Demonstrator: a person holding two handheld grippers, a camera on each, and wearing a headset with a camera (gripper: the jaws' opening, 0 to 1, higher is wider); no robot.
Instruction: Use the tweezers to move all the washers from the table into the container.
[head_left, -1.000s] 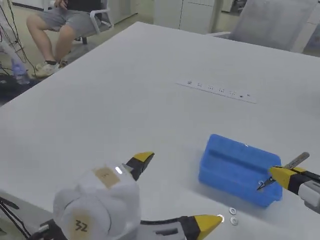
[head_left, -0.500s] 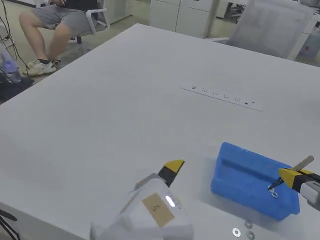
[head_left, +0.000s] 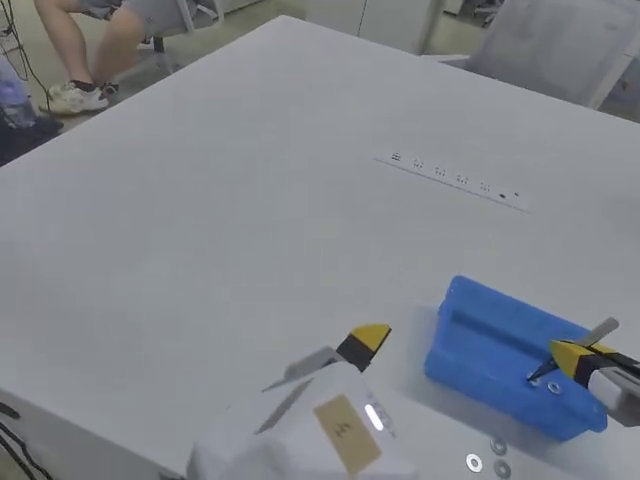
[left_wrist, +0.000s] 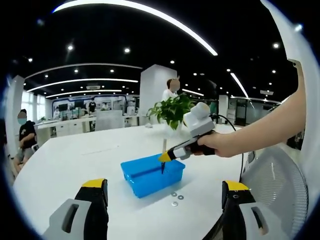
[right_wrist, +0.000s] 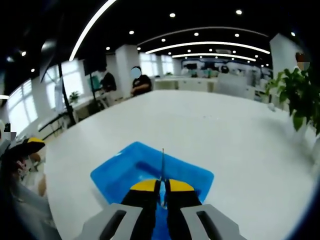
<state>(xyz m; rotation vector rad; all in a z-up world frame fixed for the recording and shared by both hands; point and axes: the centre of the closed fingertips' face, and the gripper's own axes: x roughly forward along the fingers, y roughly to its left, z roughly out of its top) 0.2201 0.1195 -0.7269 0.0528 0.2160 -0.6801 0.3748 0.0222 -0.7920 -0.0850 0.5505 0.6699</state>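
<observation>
The container (head_left: 470, 365) under the yellow-tipped right gripper (right_wrist: 162, 186) is blue; tweezers (right_wrist: 162, 165) grey; washers (head_left: 474, 463) silver; table (head_left: 250, 200) white.

Thin metal tweezers (right_wrist: 162, 165), clamped in the right gripper's (right_wrist: 161, 186) jaws, pointed tips-down into the open blue container (head_left: 480, 325). Three small silver washers (head_left: 474, 462) lay flat on the bench (head_left: 250, 200), just beside the container's near wall.

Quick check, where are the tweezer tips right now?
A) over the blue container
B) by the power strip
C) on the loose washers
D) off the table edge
A: the tweezers, clamped in the right gripper, point into the blue container; the loose washers lie outside it.
</observation>
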